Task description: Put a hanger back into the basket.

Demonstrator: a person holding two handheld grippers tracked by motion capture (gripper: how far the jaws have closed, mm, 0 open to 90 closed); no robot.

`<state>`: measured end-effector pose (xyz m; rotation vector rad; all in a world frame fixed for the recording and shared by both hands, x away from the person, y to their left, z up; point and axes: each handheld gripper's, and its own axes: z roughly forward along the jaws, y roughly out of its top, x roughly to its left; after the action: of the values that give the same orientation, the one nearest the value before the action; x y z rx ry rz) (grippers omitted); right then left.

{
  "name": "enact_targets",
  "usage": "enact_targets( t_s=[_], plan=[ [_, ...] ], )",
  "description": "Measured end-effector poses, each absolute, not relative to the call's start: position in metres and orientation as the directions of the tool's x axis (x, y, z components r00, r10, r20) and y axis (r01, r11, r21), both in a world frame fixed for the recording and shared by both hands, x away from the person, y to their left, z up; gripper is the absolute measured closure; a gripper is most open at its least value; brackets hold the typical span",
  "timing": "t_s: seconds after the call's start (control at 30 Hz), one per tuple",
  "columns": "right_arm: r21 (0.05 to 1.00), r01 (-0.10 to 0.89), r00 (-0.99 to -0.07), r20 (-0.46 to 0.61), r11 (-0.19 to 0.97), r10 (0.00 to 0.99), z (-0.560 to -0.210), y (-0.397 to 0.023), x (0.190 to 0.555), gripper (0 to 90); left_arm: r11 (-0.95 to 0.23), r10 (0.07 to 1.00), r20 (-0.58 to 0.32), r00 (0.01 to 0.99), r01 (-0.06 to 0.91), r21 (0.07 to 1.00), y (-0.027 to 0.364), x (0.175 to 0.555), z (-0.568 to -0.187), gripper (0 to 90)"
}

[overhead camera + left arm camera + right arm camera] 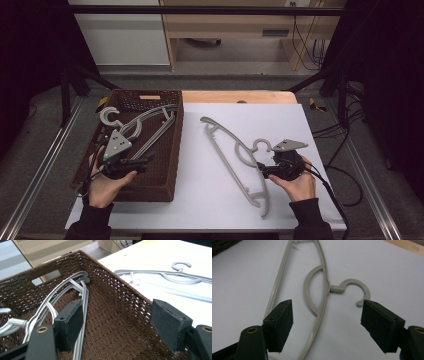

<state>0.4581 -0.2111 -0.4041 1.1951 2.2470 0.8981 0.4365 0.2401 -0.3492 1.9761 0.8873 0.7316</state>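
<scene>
A person sits at a table covered by a white sheet (210, 195), holding a two-jaw gripper in each hand. On the left stands a dark brown woven basket (165, 165) with grey plastic hangers (150, 127) lying inside it, their hooks toward the far left corner. The left gripper (148, 161) hovers over the near half of the basket, pointing right – its jaws are spread apart with nothing between them, one pad (70, 325) just beside a hanger's straight bar.

To the right of the basket, one more grey hanger (230, 155) lies flat on the sheet (running diagonally from far left to near right), its hook (261, 145) turned toward the right. The right gripper (262, 169) sits low at the near right, pointing left at the hanger's neck. Its jaws are parted – they straddle the arm below the neck and the hook's tip, and the pads (280, 322) are not pressing on the plastic.
</scene>
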Motion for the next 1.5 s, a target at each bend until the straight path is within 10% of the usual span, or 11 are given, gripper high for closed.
enact_targets(
  t_s=[1.5],
  plan=[
    [0.334, 0.851, -0.447, 0.053, 0.406, 0.893, -0.449, -0.188, 0.501, 65.5, -0.414, 0.802, 0.163, 0.574, 0.340, 0.844, 0.249, 0.436, -0.349, 25.3]
  ],
)
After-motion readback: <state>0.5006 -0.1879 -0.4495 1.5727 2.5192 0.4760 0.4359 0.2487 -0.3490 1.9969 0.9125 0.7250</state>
